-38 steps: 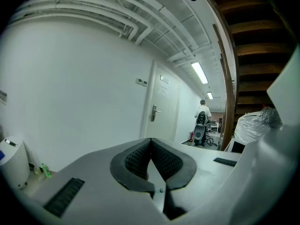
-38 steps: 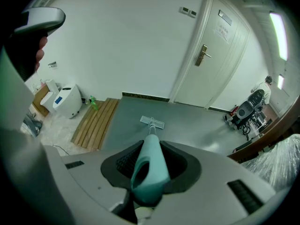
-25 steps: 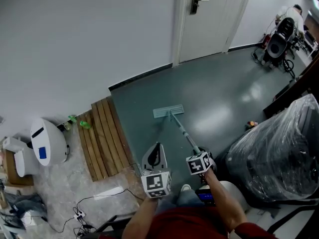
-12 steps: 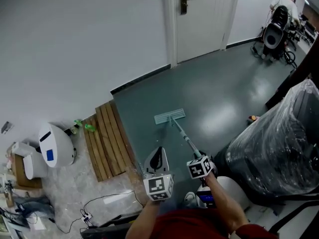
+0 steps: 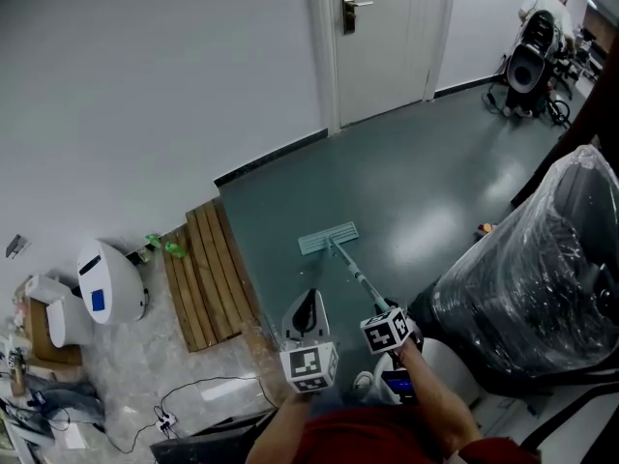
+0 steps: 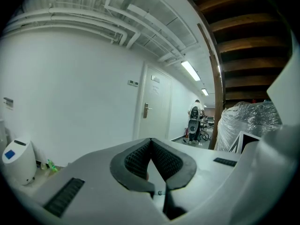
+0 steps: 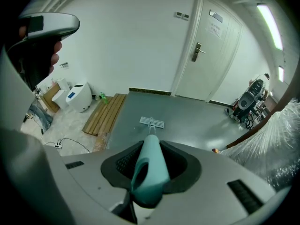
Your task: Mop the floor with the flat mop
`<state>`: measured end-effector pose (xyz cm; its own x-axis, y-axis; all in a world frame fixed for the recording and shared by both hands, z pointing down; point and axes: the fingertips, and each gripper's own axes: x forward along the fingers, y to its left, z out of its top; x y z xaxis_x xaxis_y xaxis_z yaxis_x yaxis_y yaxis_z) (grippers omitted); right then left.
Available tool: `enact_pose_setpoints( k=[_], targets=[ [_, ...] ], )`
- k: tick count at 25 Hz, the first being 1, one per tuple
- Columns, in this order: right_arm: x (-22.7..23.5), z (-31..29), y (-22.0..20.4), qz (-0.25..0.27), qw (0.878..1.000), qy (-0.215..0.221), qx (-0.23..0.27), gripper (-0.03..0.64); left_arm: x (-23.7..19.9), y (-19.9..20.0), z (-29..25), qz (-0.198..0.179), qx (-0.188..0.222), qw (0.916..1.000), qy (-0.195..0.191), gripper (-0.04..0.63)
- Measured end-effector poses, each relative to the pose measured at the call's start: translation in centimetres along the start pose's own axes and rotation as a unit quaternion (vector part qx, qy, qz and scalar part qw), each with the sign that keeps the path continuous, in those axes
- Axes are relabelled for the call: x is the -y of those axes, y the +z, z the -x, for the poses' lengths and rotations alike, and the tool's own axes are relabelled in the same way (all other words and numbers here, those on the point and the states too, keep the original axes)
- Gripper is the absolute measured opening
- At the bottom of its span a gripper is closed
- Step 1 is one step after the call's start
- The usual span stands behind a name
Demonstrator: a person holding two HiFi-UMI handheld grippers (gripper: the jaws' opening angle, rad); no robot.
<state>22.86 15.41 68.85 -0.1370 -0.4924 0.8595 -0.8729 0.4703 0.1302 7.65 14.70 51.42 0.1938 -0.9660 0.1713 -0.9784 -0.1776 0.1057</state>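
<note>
**A:** Where is the flat mop [image 5: 329, 238]?

**B:** Its pad lies flat on the grey floor [image 5: 426, 182], near the long edge of the wooden slat platform [image 5: 198, 274].

**A:** And the tongs?

**B:** The right tongs [image 7: 150, 146] are clamped around the mop's teal handle [image 7: 149, 168]. The left tongs [image 6: 151, 146], nearer the platform, are pressed together and hold nothing.

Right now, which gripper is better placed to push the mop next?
Likely the right gripper: it is shut on the mop handle, with the mop head flat on the floor ahead. The left gripper is shut on nothing.
</note>
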Motion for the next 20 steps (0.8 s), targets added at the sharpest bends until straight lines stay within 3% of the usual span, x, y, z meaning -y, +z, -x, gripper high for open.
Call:
enact_pose_setpoints(
  k=[20],
  targets=[
    [-0.3, -0.1, 1.0, 0.013, 1.000, -0.002, -0.001, 0.114, -1.4, 0.5, -0.2, -0.007, 0.008, 0.9999, 0.007, 0.014]
  ],
)
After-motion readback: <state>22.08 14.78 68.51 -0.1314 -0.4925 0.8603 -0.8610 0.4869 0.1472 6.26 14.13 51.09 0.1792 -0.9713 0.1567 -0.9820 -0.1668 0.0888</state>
